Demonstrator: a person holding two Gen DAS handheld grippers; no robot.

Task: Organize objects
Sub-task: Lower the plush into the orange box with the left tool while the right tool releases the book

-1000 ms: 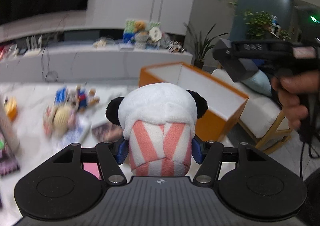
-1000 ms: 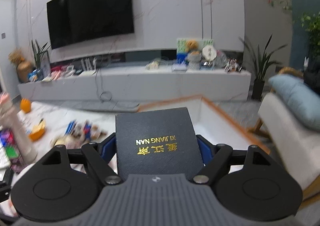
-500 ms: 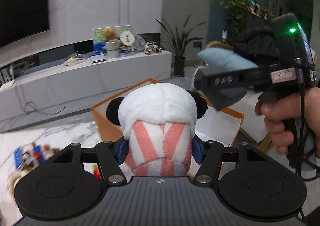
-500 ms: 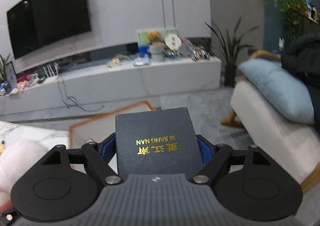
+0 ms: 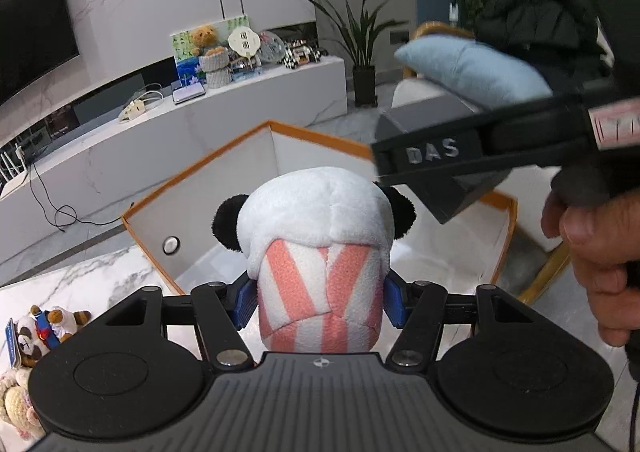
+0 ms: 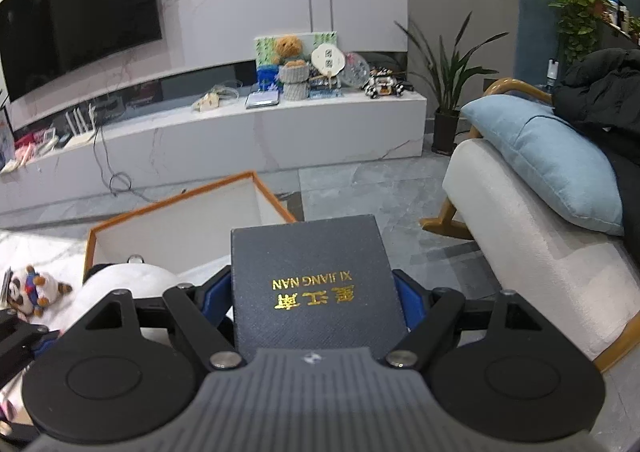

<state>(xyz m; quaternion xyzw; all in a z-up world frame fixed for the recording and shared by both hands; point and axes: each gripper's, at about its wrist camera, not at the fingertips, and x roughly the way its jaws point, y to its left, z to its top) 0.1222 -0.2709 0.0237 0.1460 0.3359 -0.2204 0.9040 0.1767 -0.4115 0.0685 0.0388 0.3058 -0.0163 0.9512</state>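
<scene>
While the panda plush sits clamped in the left gripper jaws above the orange-rimmed box, the dark book is pinched by the right gripper beside it, over the box's near edge; small toys lie on the desk.

— What sort of place was it?
— A home's living room. A big dark television hung on a marble wall above a long white media console.
— Anything else domestic?
— A teddy bear sat on the console, a potted plant stood beside it, and a blue cushion lay on a cream armchair.
</scene>
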